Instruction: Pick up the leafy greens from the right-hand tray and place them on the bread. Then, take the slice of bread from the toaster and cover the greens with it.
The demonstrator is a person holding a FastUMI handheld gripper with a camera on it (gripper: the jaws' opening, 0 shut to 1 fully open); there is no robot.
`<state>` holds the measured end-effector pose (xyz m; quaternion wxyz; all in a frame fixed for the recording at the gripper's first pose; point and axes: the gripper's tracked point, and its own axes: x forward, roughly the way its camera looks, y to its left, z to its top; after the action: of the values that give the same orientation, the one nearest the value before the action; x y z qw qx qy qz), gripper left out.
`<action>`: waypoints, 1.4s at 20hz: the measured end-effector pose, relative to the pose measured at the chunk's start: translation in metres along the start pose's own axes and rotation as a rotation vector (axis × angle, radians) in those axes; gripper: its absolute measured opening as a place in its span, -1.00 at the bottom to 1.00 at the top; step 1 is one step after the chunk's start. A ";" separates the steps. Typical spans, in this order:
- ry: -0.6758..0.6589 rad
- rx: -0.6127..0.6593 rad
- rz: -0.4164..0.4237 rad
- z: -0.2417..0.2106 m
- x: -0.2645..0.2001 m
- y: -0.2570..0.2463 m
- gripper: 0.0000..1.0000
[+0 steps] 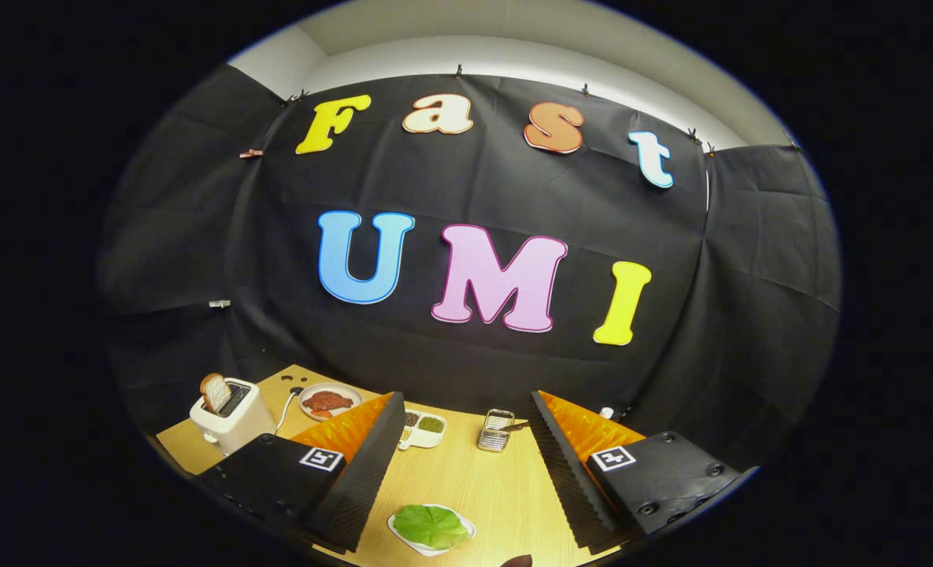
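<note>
While claw gapes, greens (plated) wait.

Your claw is spread wide, its two fingers set well apart and gripping nothing. You hold it raised and level, pointing straight ahead, with both ridged inner faces turned toward the open gap.
</note>
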<state>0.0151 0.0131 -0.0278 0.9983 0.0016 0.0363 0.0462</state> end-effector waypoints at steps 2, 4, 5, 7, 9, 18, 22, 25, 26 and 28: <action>0.035 -0.005 0.031 -0.013 0.005 0.004 0.95; 0.086 -0.013 0.084 -0.033 0.011 0.010 0.96; 0.116 -0.018 0.108 -0.046 0.014 0.013 0.96; 0.182 -0.027 0.157 -0.074 0.020 0.017 0.95; 0.257 -0.040 0.209 -0.109 0.022 0.022 0.95; 0.614 -0.144 0.407 -0.285 0.033 0.045 0.92; 0.717 -0.169 0.437 -0.345 0.045 0.045 0.75; 0.786 -0.158 0.460 -0.376 0.053 0.050 0.59; 0.806 -0.156 0.465 -0.384 0.055 0.050 0.54; 0.837 -0.145 0.479 -0.394 0.061 0.054 0.53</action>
<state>0.0417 0.0730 -0.4252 0.8568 -0.0784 0.4299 0.2736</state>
